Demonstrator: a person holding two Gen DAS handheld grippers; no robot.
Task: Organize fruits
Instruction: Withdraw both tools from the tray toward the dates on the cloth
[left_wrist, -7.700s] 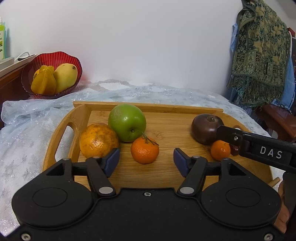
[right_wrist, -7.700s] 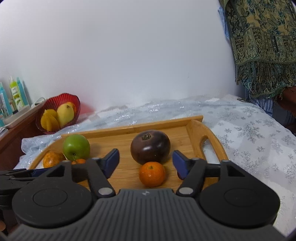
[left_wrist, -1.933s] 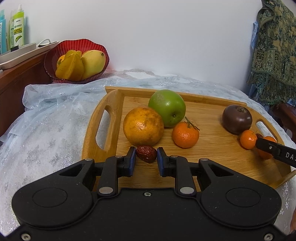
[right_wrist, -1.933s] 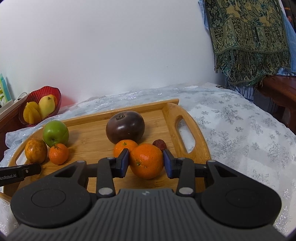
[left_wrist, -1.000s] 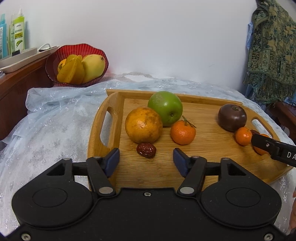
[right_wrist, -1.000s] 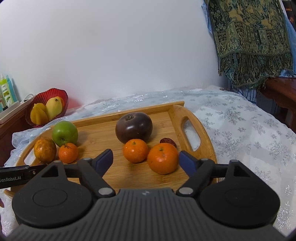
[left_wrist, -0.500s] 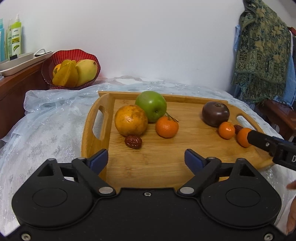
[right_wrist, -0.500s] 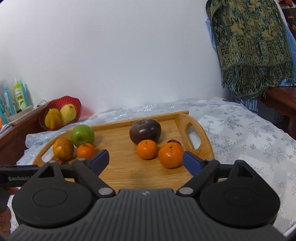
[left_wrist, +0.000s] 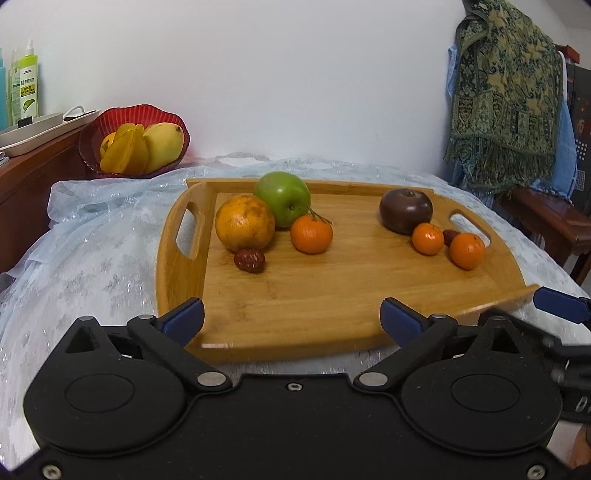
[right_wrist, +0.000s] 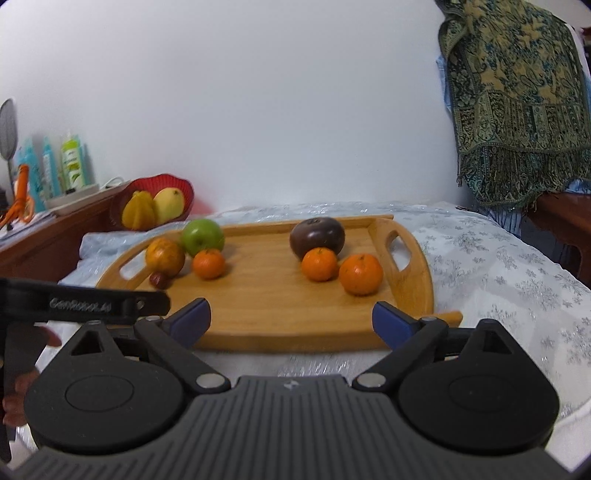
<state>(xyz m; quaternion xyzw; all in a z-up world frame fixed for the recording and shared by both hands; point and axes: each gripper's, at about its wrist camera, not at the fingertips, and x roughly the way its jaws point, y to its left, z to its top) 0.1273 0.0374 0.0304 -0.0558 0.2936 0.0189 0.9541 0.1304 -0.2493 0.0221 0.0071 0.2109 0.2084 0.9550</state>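
Note:
A wooden tray (left_wrist: 332, 295) lies on the table. On its left stand a large orange (left_wrist: 245, 223), a green apple (left_wrist: 283, 198), a small mandarin (left_wrist: 311, 234) and a red date (left_wrist: 249, 260). On its right stand a dark purple fruit (left_wrist: 405, 211), two mandarins (left_wrist: 427, 239) (left_wrist: 467, 250) and a second date (left_wrist: 450, 237) between them. The same tray (right_wrist: 288, 314) shows in the right wrist view. My left gripper (left_wrist: 291, 320) is open and empty, held back before the tray's near edge. My right gripper (right_wrist: 291, 320) is open and empty, also before the near edge.
A red bowl (left_wrist: 110, 122) with a mango and yellow fruit stands at the back left beside a wooden sideboard (right_wrist: 48, 243) with bottles. A patterned cloth (left_wrist: 506, 107) hangs on a chair at the right. A pale tablecloth (right_wrist: 498, 266) covers the table.
Both grippers let go of their fruit, the left its date and the right its mandarin, opened wide and drew back from the tray. The fruits lie still.

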